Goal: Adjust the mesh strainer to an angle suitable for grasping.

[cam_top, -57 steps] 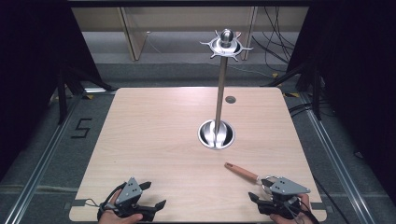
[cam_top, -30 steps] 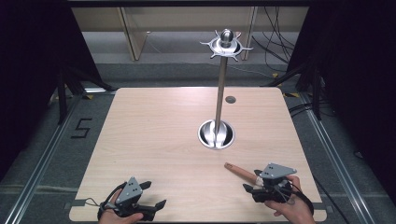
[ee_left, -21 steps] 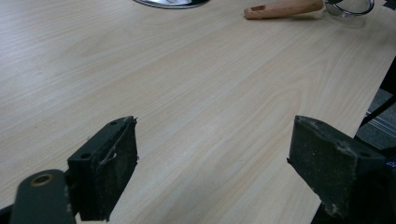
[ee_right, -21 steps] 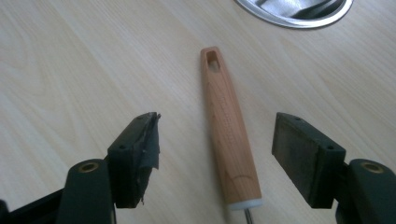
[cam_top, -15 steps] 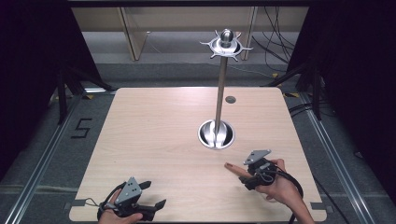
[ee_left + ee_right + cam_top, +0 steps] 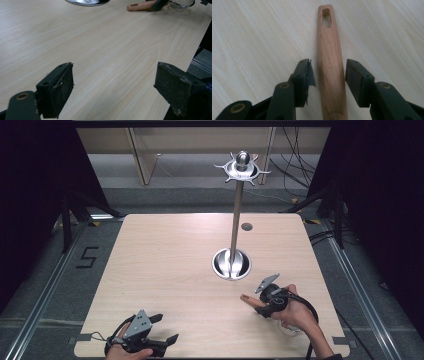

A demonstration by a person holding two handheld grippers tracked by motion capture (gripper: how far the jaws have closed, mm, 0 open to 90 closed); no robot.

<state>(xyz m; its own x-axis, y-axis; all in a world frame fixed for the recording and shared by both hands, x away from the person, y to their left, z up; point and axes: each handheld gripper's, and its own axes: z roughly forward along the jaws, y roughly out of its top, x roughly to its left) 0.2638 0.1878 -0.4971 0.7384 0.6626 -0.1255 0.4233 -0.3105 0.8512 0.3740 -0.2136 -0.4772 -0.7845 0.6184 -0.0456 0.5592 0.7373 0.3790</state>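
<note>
- So, the big wooden table (image 6: 165, 270) holds everything, and a tall metal stand (image 6: 236, 215) rises from a round shiny base (image 6: 231, 264) a bit right of the middle.
- At the top of the stand sits a metal ring with little hooks (image 6: 242, 169) sticking out, and nothing hangs on them.
- Next, the right gripper (image 6: 266, 302) is near the table's front right, just in front of the stand's base. It is the near one, right on the handle.
- Its jaws are partly open, one on each side of a wooden handle (image 6: 330, 67), with a small gap on both sides. They are around it and not squeezing it yet, I think.
- The handle lies flat on the table and points straight away from the right gripper, along the same line as the jaws, so closing them should pinch it across its thin way.
- Meanwhile the left gripper (image 6: 150, 340) rests at the front left edge, well apart from the handle. Its jaws are wide open and hold nothing.
- Now the handle itself: light brown smooth wood, long and slim, with a slot hole (image 6: 326, 15) at the far end and faint letters I cannot read.
- Last, a small metal cup or sieve rim (image 6: 182, 3) shows at its other end in the left gripper view. I cannot tell which it is.
</note>
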